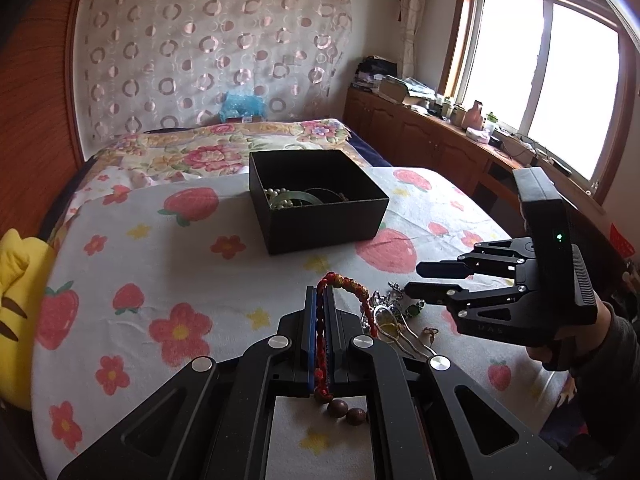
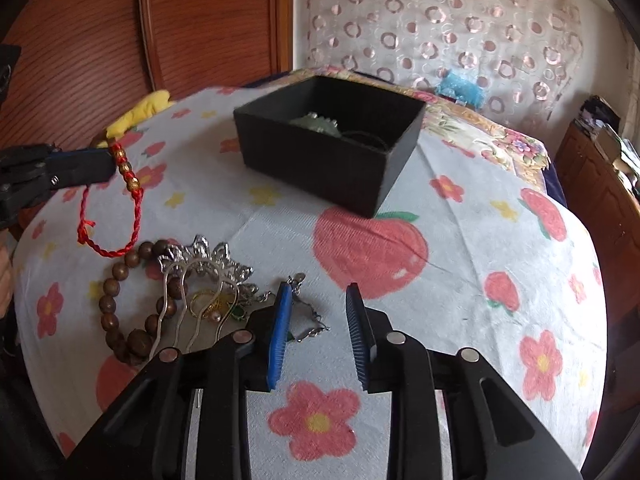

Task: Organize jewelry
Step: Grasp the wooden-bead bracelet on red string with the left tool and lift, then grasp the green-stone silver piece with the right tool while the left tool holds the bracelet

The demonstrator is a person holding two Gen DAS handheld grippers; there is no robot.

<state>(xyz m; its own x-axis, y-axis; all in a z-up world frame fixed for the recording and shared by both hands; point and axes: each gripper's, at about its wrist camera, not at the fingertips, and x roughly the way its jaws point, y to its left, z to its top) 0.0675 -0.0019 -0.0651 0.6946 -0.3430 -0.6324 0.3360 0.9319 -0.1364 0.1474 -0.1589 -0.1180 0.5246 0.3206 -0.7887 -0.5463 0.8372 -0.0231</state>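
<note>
Left gripper (image 1: 320, 300) clamped on red cord bracelet (image 2: 120, 208) with gold beads, lifted clear of flower-print bed (image 2: 460, 280). Right gripper (image 2: 320, 296) parted, nothing between pads, poised over jewelry pile (image 2: 192, 292) near bed's front edge: wooden beads, silver hair comb, chains. Black box (image 1: 320, 200) farther back, holding pearls and green bangle.

Daylight floods in through the window (image 1: 540, 80) at two o'clock, blown out white. Soft shadows sit under the black box (image 1: 320, 200). Fisheye bends every edge; corners go dark, slightly blurred.
</note>
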